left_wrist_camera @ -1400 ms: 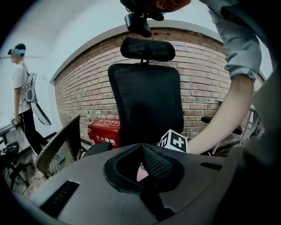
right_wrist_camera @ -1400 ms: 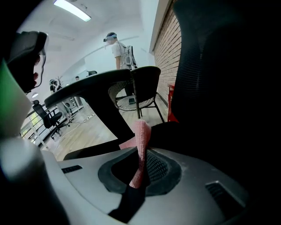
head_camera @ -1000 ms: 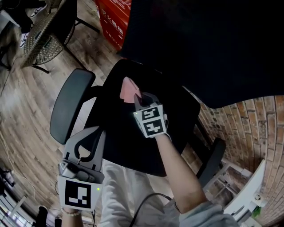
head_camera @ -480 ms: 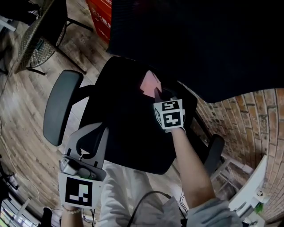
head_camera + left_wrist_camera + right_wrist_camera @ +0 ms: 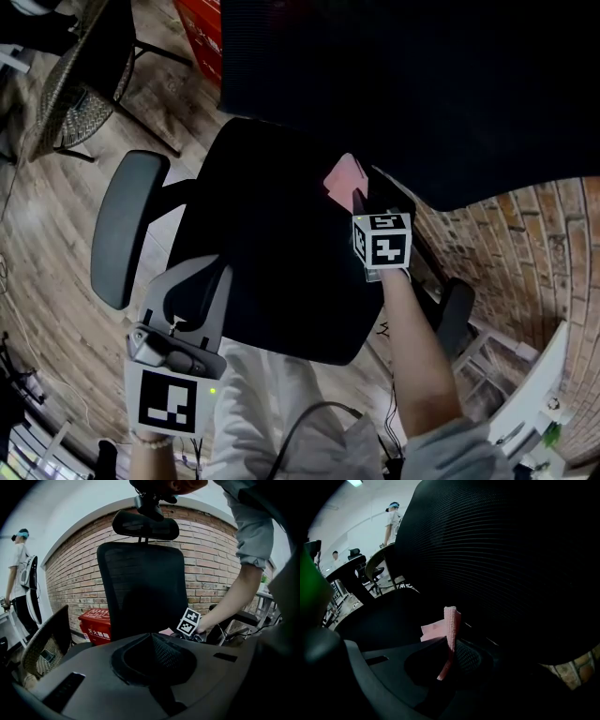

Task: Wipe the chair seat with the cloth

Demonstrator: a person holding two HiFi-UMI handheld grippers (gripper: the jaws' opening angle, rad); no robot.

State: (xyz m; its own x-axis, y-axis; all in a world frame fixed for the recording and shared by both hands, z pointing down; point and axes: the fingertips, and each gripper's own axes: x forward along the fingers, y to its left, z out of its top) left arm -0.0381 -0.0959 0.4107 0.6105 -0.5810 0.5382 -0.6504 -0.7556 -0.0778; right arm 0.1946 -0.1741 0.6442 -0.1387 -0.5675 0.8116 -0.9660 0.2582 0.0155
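Right gripper (image 5: 357,199) slid cloth (image 5: 342,174) rightward across chair seat (image 5: 272,253).

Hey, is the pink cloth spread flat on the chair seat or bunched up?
Bunched. The right gripper is shut on the cloth, which stands up in a folded ridge between its jaws.

Right gripper (image 5: 359,199) extended forward, jaws pinching the cloth (image 5: 343,176); left gripper (image 5: 191,277) held back, jaws together.
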